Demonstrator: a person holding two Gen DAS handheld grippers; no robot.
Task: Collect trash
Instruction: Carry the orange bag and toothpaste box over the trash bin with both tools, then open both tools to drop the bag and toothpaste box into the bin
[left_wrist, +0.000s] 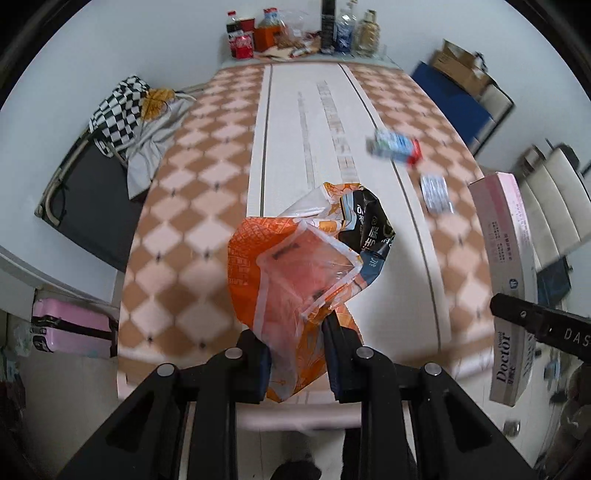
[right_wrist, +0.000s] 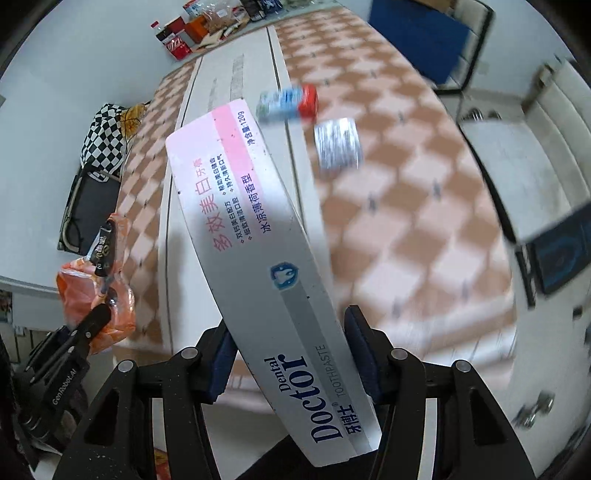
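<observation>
Left claw (left_wrist: 295, 354) pinching orange wrapper (left_wrist: 280, 266), lower end hidden | right claw (right_wrist: 291, 354) pinching toothpaste box (right_wrist: 258, 258) | blurred carton (right_wrist: 288, 101), foil pack (right_wrist: 338, 144) near tabletop's (right_wrist: 406, 221) right edge

Glossy crinkled plastic wrapper (left_wrist: 295, 273); smooth matt cardboard toothpaste box (right_wrist: 266, 258); blurred blister pack (right_wrist: 338, 147) looks foil.
</observation>
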